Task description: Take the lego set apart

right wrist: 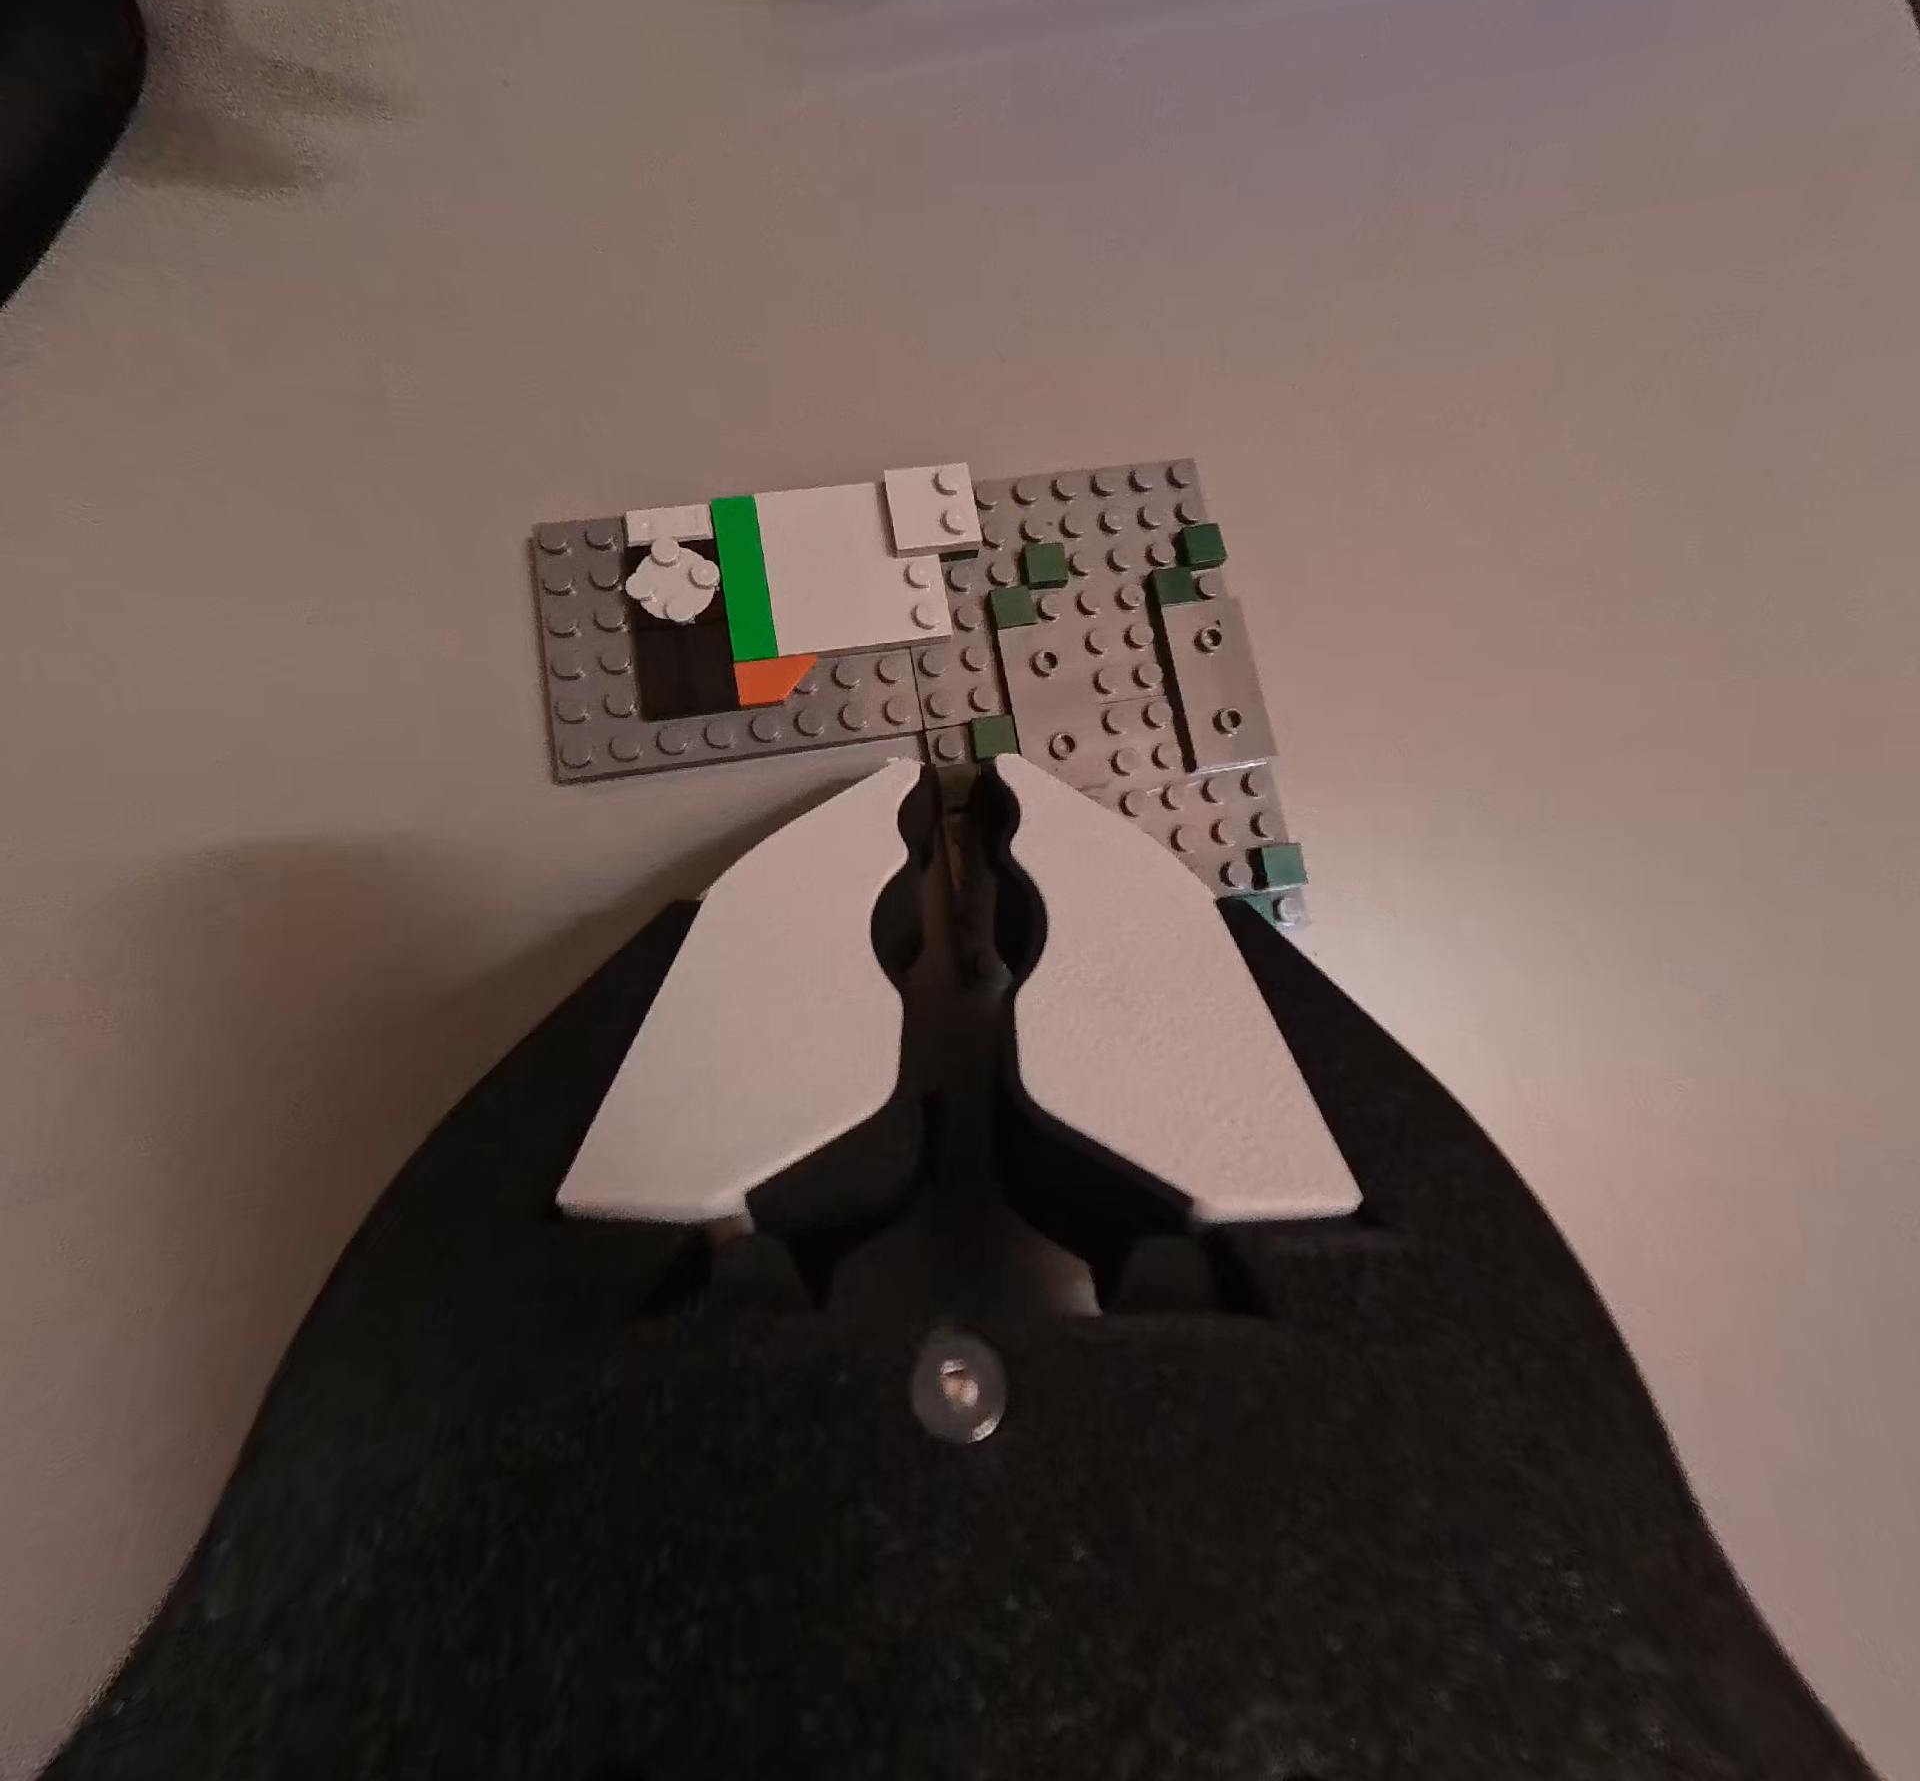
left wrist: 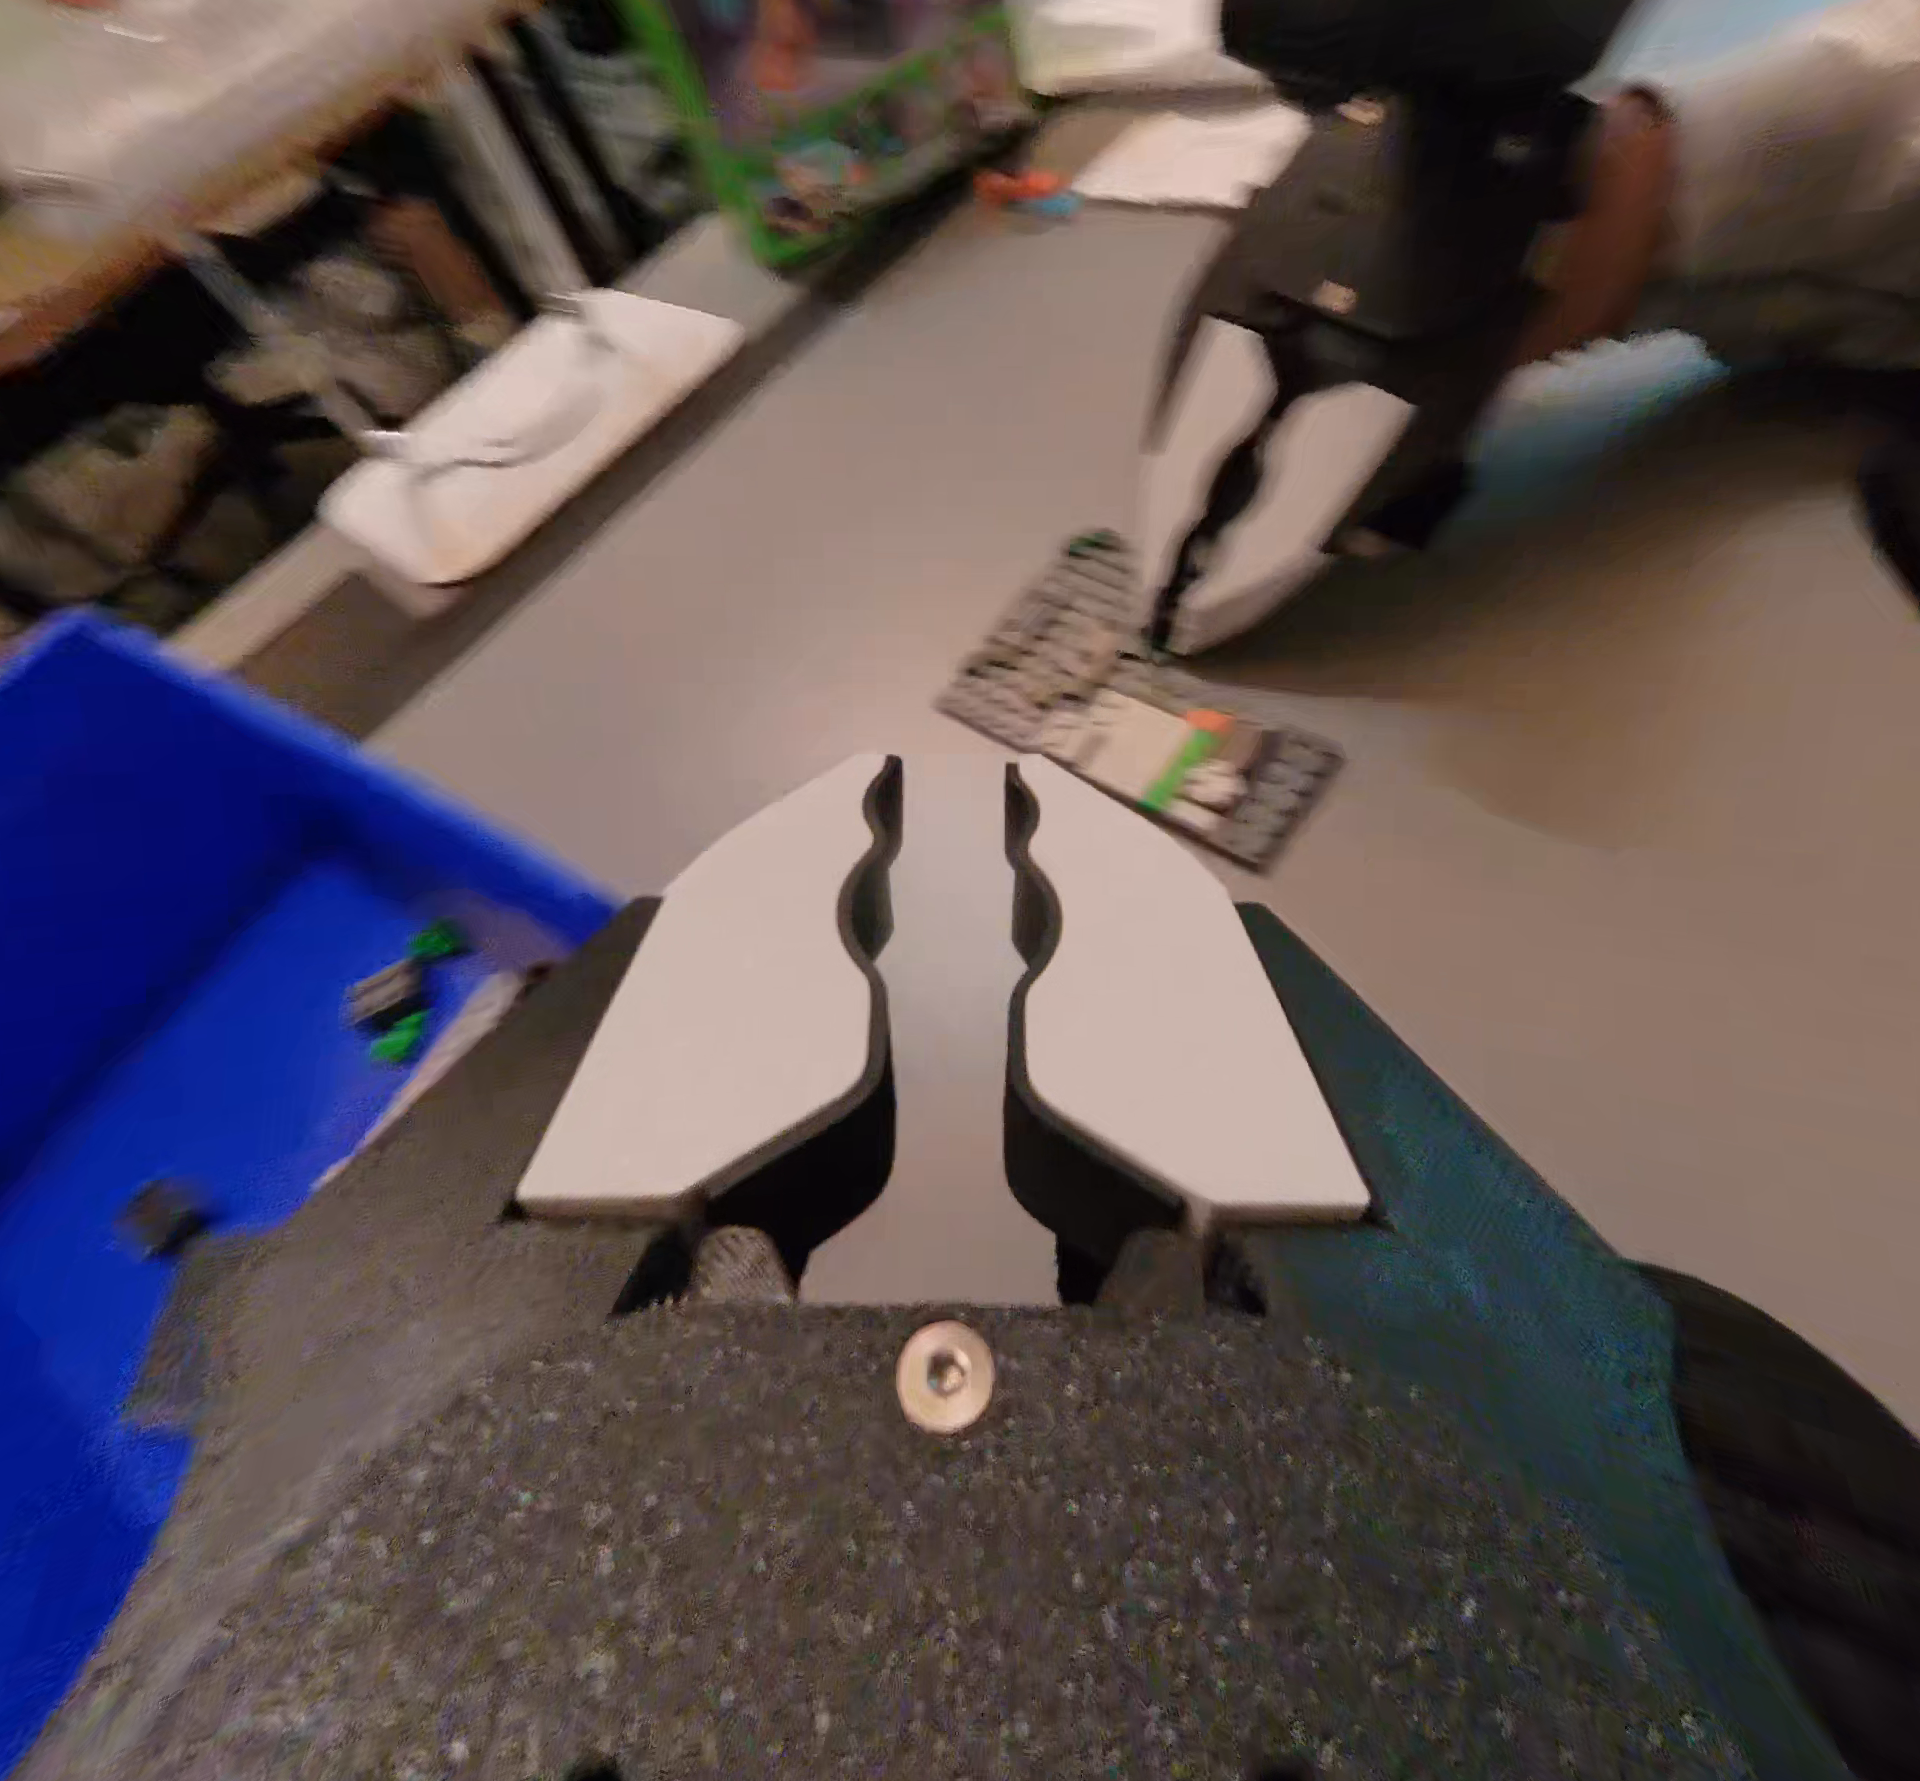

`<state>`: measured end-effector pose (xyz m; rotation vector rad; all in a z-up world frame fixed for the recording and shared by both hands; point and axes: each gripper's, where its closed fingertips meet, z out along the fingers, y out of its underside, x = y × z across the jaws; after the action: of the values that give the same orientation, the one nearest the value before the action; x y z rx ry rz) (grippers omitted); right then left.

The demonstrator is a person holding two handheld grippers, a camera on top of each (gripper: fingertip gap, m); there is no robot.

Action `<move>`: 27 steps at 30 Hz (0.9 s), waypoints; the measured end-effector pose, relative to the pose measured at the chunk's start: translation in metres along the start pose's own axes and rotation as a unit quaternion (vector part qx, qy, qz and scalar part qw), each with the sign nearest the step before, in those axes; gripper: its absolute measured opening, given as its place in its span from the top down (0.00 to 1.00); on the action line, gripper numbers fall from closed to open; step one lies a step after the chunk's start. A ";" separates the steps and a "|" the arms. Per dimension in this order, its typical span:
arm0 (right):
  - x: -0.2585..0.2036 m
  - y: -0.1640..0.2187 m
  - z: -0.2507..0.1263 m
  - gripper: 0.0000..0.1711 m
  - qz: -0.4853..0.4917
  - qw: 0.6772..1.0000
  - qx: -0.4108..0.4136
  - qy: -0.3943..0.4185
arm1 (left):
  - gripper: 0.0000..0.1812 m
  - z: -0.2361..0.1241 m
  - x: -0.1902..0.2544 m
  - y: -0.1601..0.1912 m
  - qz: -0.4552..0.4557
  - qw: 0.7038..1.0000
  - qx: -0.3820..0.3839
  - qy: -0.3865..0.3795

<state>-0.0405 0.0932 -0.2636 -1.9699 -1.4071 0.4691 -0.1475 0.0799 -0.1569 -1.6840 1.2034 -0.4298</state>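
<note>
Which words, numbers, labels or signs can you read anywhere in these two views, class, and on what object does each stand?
None can be read.
Lego set: studs and tiles show no legible marks.
Blue bin: plain walls, no label in view.
Background shelves in the left wrist view: too blurred to tell if any writing is there.

Nothing legible anywhere: no lettering, numbers or brand marks on the lego set (right wrist: 894,630), none on the blue bin (left wrist: 208,900) beside it, and the clutter beyond the bin is too blurred to make out.
</note>
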 end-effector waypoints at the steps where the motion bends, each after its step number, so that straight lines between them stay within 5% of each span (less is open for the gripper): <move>1: 0.000 0.000 0.000 0.96 -0.004 1.000 -0.002 -0.003 | 0.88 0.009 0.018 0.005 0.007 0.999 -0.022 0.040; 5: -0.001 0.000 0.001 0.96 0.000 1.000 -0.007 -0.021 | 0.82 0.048 0.060 0.029 0.016 0.987 -0.091 0.134; 11: -0.003 -0.001 -0.004 0.97 0.070 0.996 0.012 -0.062 | 0.78 0.082 0.078 0.052 0.094 0.975 -0.139 0.143; 21: 0.002 -0.021 -0.025 1.00 0.146 0.977 0.101 -0.116 | 0.81 0.083 0.080 0.053 0.092 0.977 -0.137 0.136; 27: 0.004 0.000 -0.024 1.00 0.087 0.994 0.031 -0.054 | 0.81 0.082 0.078 0.053 0.091 0.978 -0.137 0.129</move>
<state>-0.0245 0.0901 -0.2460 -2.0530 -1.2741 0.6988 -0.0798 0.0534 -0.2585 -1.7661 1.6564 -0.3905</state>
